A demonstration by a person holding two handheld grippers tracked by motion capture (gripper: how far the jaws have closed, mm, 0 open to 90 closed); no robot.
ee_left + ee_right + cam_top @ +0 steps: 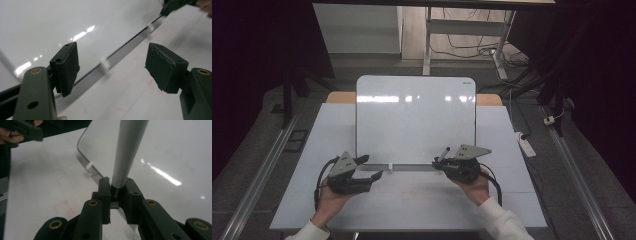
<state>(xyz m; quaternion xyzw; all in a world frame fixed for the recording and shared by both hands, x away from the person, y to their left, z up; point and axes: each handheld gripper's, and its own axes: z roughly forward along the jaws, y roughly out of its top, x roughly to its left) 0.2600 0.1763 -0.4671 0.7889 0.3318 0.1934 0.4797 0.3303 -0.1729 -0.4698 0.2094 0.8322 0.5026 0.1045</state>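
Observation:
A white whiteboard (416,120) lies on the pale table (512,190), its near edge between my two grippers. My right gripper (438,163) is shut on a slim grey marker (445,153), which sticks up and forward over the board's lower right part. In the right gripper view the marker (127,152) rises from between the shut jaws (117,185). My left gripper (372,167) is open at the board's lower left corner, holding nothing. In the left gripper view its pads (66,67) stand wide apart over the board's near edge (125,50).
Small white clips (105,65) sit along the board's near edge; one clip (390,166) shows mid-edge. Desk legs and cables (472,47) lie on the floor beyond the table. A power strip (527,145) lies on the floor at the right.

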